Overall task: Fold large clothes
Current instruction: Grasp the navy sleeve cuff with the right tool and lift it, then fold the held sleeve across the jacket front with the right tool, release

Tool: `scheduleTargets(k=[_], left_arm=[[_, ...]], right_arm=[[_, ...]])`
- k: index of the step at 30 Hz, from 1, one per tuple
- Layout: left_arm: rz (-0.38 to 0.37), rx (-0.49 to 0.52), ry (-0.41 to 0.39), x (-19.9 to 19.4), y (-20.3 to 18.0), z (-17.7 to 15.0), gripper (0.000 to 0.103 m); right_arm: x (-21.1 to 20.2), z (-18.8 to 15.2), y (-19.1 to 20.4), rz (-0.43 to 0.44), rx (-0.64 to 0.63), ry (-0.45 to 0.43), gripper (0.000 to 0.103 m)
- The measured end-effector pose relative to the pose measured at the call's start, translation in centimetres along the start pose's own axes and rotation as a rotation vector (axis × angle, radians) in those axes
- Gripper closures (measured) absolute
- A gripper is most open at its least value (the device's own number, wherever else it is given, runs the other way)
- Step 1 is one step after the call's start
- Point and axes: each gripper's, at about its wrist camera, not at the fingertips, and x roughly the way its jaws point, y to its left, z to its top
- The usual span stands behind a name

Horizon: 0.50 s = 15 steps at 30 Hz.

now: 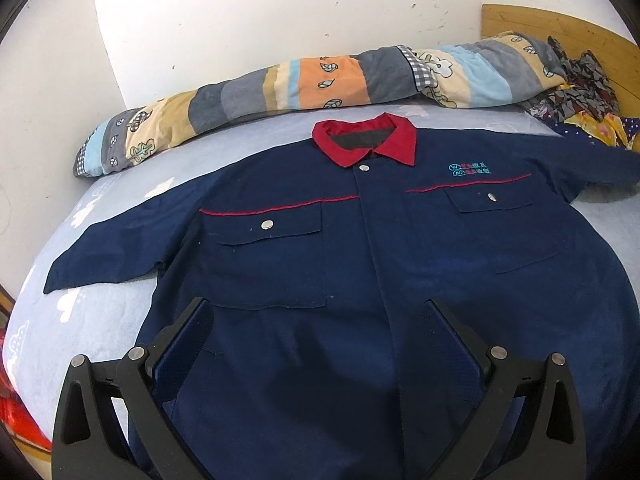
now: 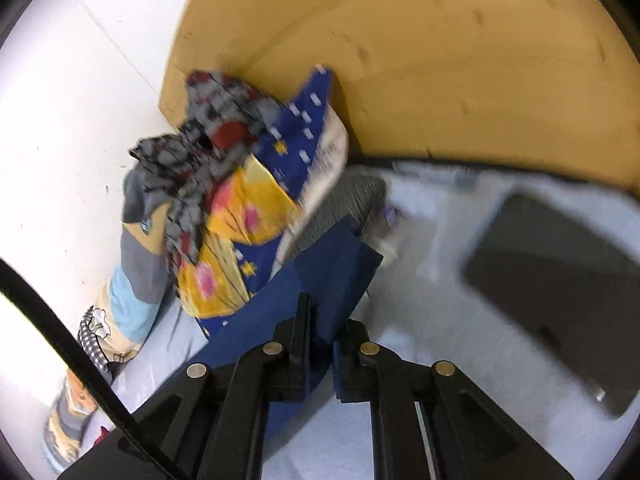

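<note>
The navy jacket (image 1: 360,240) lies flat on the bed (image 1: 100,312) under the left gripper (image 1: 320,312) — jaws wide, empty — while the right gripper (image 2: 320,320) is clamped on its sleeve (image 2: 336,264).

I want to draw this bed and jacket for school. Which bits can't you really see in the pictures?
- Jacket hem: left wrist view, cut off by the bottom edge and hidden behind the left gripper.
- Chest logo: left wrist view, too small to read.
- Clothes pile: right wrist view, blurred.
- Sleeve cloth in the right gripper: its pinched edge is hidden between the fingers.
- Dark flat thing: right wrist view, blurred.
</note>
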Motion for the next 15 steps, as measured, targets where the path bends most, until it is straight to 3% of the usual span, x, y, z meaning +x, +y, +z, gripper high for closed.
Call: scheduleTargets(k=[8,15], left_arm=[[0.002,-0.013,-0.016,-0.5,0.8,0.1,0.000],[-0.002,-0.032,-0.040,-1.5,1.8,0.3,0.000]], right_arm=[[-2.8,5.6,9.2,0.025,-0.119,-0.046,0.094],[-6.3,6.1,20.6,0.119,-0.245,-0.098,0.094]])
